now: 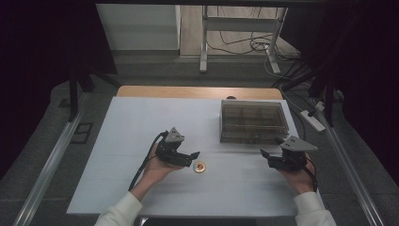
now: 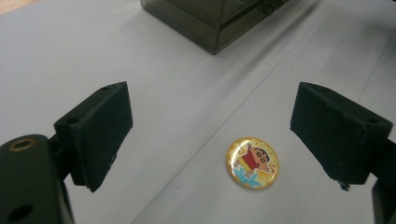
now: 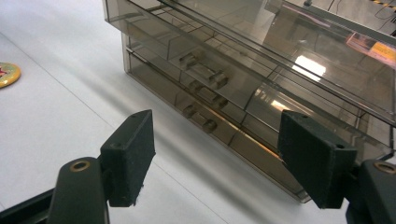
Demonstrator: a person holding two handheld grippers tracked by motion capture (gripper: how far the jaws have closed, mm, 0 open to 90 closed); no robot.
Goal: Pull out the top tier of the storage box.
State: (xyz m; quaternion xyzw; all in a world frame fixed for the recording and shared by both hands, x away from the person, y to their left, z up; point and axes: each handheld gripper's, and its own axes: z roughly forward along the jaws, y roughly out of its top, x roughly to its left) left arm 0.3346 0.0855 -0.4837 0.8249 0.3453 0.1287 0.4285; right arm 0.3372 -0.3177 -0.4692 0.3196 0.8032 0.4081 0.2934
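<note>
A round yellow cartoon badge (image 1: pixel 200 166) lies flat on the white table. In the left gripper view the badge (image 2: pixel 252 162) rests on the table between and just beyond the open jaws. My left gripper (image 1: pixel 194 157) sits just left of the badge, open and holding nothing. A smoky clear drawer box (image 1: pixel 253 121) stands at the back right. The right gripper (image 1: pixel 269 154) hovers open near the box's front right corner. In the right gripper view the drawer box (image 3: pixel 243 70) shows small handles on its drawer fronts, just past the spread jaws.
The white table (image 1: pixel 141 122) has a wooden strip along its far edge. A metal frame and cables stand on the floor beyond. A power strip (image 1: pixel 313 120) lies on the floor to the right of the table.
</note>
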